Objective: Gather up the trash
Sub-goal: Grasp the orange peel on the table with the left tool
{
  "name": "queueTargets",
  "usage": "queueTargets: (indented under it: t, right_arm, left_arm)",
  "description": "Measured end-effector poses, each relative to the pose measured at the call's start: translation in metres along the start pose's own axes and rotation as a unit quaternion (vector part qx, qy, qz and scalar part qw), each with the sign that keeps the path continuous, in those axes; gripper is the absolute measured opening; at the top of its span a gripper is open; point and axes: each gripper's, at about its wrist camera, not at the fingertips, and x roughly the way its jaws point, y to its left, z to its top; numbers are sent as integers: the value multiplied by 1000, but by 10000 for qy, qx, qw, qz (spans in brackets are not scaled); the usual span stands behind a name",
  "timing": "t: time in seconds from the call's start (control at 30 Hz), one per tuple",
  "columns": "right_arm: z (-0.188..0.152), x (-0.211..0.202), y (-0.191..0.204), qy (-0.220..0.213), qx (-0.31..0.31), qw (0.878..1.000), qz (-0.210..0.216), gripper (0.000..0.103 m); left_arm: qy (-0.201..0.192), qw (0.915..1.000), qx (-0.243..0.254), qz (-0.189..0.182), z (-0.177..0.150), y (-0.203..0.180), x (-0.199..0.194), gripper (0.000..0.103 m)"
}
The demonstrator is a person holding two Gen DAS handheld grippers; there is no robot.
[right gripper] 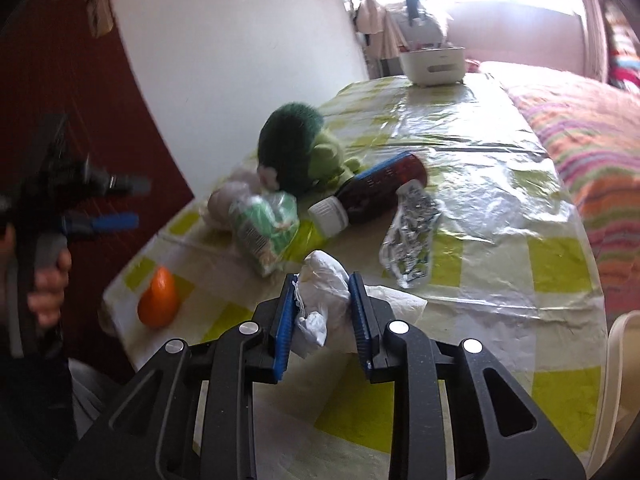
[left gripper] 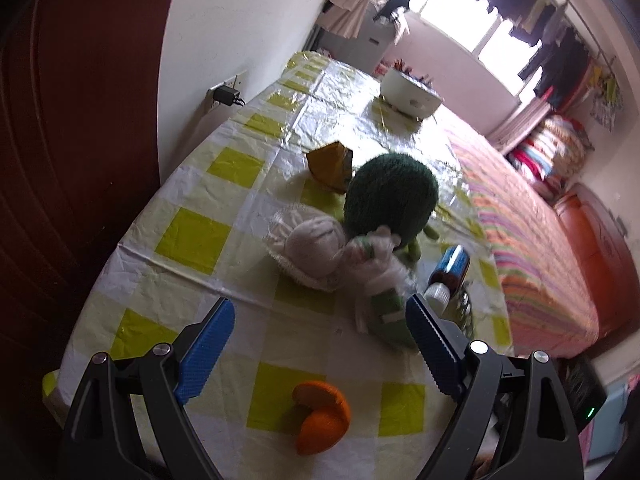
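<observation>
Counter (right gripper: 500,184): a long surface under a glossy white and lime-green checked plastic cover, stretching ahead of both tools, with a striped bed (left gripper: 532,216) along its right side.
Plush toy (left gripper: 390,196): dark green and fuzzy, sat well ahead of the left tool, near the middle of the counter.
White bin (left gripper: 408,92): stood at the far end of the counter, far beyond both tools.
Left tool (left gripper: 320,344): blue fingers spread wide, nothing between them, hovering above the counter.
Right tool (right gripper: 322,308): blue fingers pressed in on a crumpled white tissue (right gripper: 324,292), pinching it just above the counter.
Brown bottle (right gripper: 384,184): lay on its side with a white cap, ahead of the right tool.
Green packet (right gripper: 266,228): clear plastic, ahead and left of the right tool.
Foil wrapper (right gripper: 410,232): crumpled, ahead and right of the right tool.
Orange toy (left gripper: 320,412): lay just below the left tool's open fingers.
</observation>
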Motion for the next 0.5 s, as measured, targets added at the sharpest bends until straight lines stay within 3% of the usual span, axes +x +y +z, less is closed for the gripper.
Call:
queueTargets:
  t: [0.23, 0.5]
  right_arm:
    - [0, -5, -15, -124, 431, 9990, 20, 26]
    - [1, -10, -11, -254, 432, 9987, 93, 26]
  left_arm:
    - [234, 9940, 985, 412, -23, -15, -1, 85]
    - [489, 9763, 1934, 840, -51, -34, 25, 85]
